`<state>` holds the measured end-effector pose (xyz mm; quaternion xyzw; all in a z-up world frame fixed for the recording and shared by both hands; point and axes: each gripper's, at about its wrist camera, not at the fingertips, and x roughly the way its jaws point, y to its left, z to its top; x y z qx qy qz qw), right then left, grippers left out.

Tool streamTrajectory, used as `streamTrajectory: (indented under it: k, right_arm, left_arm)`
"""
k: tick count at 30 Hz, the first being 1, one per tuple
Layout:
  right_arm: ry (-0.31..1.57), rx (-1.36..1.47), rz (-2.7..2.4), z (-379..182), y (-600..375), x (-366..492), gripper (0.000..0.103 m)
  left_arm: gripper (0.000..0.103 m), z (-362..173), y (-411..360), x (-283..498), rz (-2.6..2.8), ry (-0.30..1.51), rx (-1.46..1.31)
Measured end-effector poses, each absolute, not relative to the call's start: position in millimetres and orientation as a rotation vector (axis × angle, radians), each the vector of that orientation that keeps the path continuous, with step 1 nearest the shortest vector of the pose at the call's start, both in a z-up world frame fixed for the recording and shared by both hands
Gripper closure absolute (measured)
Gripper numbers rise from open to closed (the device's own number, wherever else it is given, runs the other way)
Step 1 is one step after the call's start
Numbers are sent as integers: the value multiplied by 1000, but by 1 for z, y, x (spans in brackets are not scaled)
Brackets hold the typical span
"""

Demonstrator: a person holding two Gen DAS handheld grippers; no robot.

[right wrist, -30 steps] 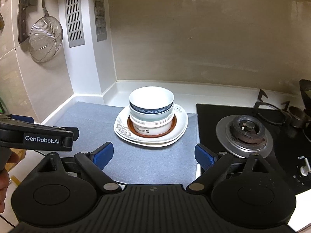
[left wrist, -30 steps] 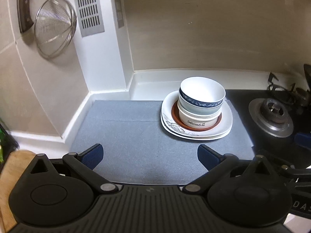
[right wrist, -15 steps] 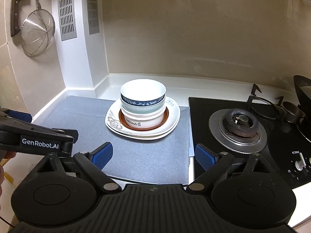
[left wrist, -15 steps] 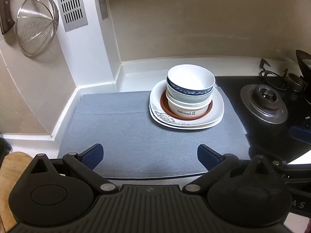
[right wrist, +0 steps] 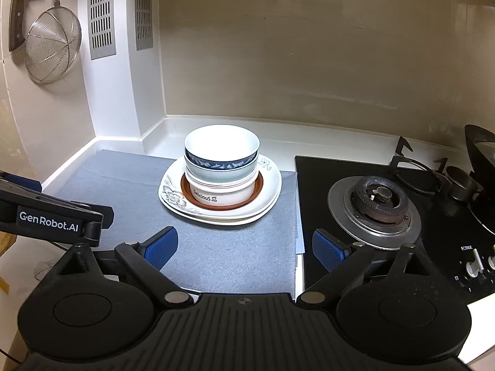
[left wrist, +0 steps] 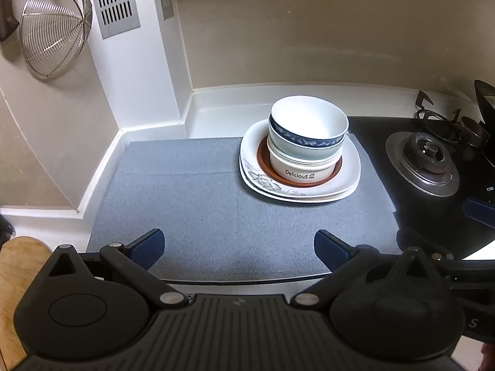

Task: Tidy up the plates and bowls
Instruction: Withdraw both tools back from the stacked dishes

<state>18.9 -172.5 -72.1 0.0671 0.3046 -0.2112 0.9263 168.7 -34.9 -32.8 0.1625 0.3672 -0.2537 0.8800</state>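
A stack of bowls stands on stacked white floral plates (left wrist: 349, 170) (right wrist: 269, 191) on a grey mat (left wrist: 191, 204) (right wrist: 229, 253). The top bowl (left wrist: 309, 123) (right wrist: 221, 147) is white with a blue band. Under it sits a pale green bowl, then a white "Delicious" bowl (left wrist: 297, 171) (right wrist: 216, 196) on a brown saucer. My left gripper (left wrist: 238, 249) is open and empty, near the mat's front edge. My right gripper (right wrist: 244, 247) is open and empty, in front of the stack. The left gripper's body (right wrist: 49, 216) shows at the left of the right wrist view.
A black gas hob with a burner (left wrist: 428, 154) (right wrist: 379, 201) lies right of the mat. A wire strainer (left wrist: 52, 31) (right wrist: 51, 49) and a knife (right wrist: 17, 15) hang on the left wall. A wooden board (left wrist: 15, 266) lies at the near left. A white ledge runs along the back wall.
Both grippers have pulled back and risen a little from the stack. The left wrist view has swung right, so the stack sits nearer its centre. Both grippers stay open.
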Motion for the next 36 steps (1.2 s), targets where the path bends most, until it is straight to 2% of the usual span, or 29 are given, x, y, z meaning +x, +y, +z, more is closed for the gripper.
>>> streamTrajectory:
  k: [16, 36]
  right_arm:
    - [637, 121, -441, -76, -169, 24, 0]
    - [640, 179, -414, -79, -174, 25, 0]
  left_arm:
    - [0, -33, -38, 168, -539, 765, 342]
    - [0, -32, -40, 168, -541, 770, 334]
